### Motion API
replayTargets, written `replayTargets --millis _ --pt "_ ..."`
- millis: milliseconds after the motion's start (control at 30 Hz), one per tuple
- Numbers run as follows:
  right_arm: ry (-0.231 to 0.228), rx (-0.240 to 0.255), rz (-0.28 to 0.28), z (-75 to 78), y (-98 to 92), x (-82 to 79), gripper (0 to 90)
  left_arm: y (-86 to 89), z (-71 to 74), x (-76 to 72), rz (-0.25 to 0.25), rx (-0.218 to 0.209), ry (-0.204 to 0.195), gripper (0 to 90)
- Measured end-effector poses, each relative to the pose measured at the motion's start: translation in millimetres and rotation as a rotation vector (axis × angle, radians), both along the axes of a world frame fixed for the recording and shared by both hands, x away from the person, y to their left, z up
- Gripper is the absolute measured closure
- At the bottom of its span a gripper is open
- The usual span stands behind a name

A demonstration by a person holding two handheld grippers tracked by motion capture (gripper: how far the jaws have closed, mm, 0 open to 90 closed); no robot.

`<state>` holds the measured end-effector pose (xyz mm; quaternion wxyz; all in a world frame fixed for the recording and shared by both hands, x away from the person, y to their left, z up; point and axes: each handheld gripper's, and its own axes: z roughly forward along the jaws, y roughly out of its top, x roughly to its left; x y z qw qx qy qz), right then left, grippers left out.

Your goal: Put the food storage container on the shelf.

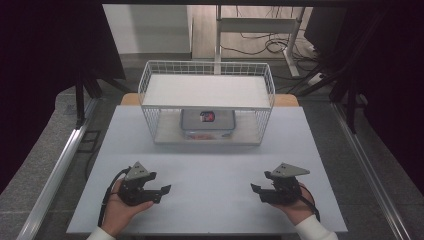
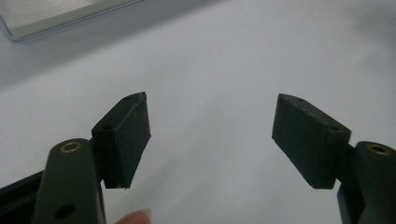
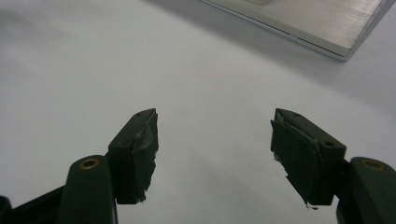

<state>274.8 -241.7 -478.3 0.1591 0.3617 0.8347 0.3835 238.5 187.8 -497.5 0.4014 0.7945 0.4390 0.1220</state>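
Observation:
A white wire rack [image 1: 206, 102] with a solid upper shelf stands at the back middle of the white table [image 1: 207, 170]. Under its shelf lies a clear lidded container [image 1: 207, 123] with something dark and red inside. My left gripper [image 1: 162, 192] rests near the front left edge, held in a hand, jaws apart and empty [image 2: 210, 135]. Near the front right sits my right gripper [image 1: 256, 191], also open with nothing between its pads [image 3: 212, 149]. Both point inward toward the table's middle, well short of the rack.
The rack's flat base plate [image 2: 56, 16] shows at the top of the left gripper view, and the base plate [image 3: 322, 23] again in the right gripper view. Metal rails [image 1: 60, 165] run along both table sides. A desk frame and cables [image 1: 270, 45] lie beyond.

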Motion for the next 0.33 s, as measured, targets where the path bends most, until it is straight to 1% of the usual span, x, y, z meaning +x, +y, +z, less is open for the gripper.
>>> replayTargets --millis 67,200,333 --pt "0.002 0.000 -0.006 -0.3 -1.0 0.7 31.4 0.0 -0.5 0.3 0.000 0.002 0.001 27.3" --pt "0.001 -0.007 0.001 -1.9 -0.3 1.2 29.3 0.2 -0.6 0.4 0.000 0.004 0.000 27.1" --pt "-0.010 -0.032 0.000 -2.1 -0.2 0.9 26.0 0.0 -0.2 0.3 -0.001 0.006 -0.003 27.1"
